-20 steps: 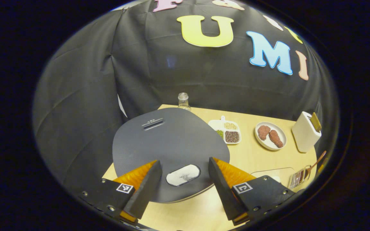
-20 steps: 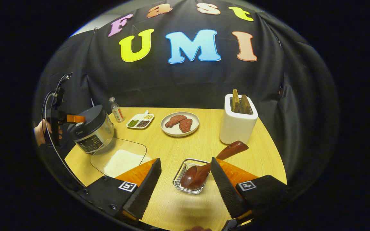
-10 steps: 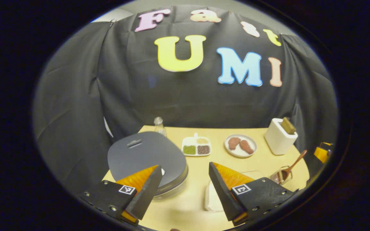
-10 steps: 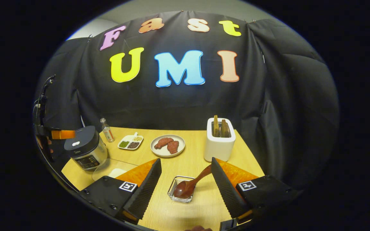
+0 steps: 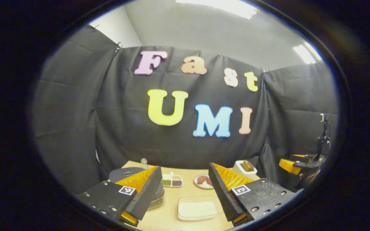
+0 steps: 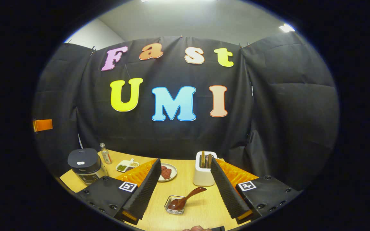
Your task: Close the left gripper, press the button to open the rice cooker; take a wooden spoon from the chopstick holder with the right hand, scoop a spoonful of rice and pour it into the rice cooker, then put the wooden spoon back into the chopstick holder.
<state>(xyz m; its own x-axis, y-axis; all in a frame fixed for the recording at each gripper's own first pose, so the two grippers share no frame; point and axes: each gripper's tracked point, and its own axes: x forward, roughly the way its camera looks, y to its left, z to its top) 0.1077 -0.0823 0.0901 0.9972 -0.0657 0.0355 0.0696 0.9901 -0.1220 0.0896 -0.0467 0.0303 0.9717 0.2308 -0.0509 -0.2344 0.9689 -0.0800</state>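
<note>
A: The wooden table (image 6: 188, 187) carries everything. Where is the rice cooker (image 6: 84, 164)?

B: At its left end, lid down. The wooden spoon (image 6: 185, 199) lies right of it, in a small glass holder (image 6: 174, 208).

A: And the fingers?

B: Left gripper (image 5: 182, 189) and right gripper (image 6: 185, 184) both spread wide, holding nothing. I judge no step is done; the left must close first.

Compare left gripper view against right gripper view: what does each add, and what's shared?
Left gripper view adds the tray of rice at the table's front and the right gripper at the far right edge. Right gripper view adds the wooden spoon resting in the glass holder. Shared: closed rice cooker, bottle, sectioned dish, plate of meat, white box, all on the table.
</note>
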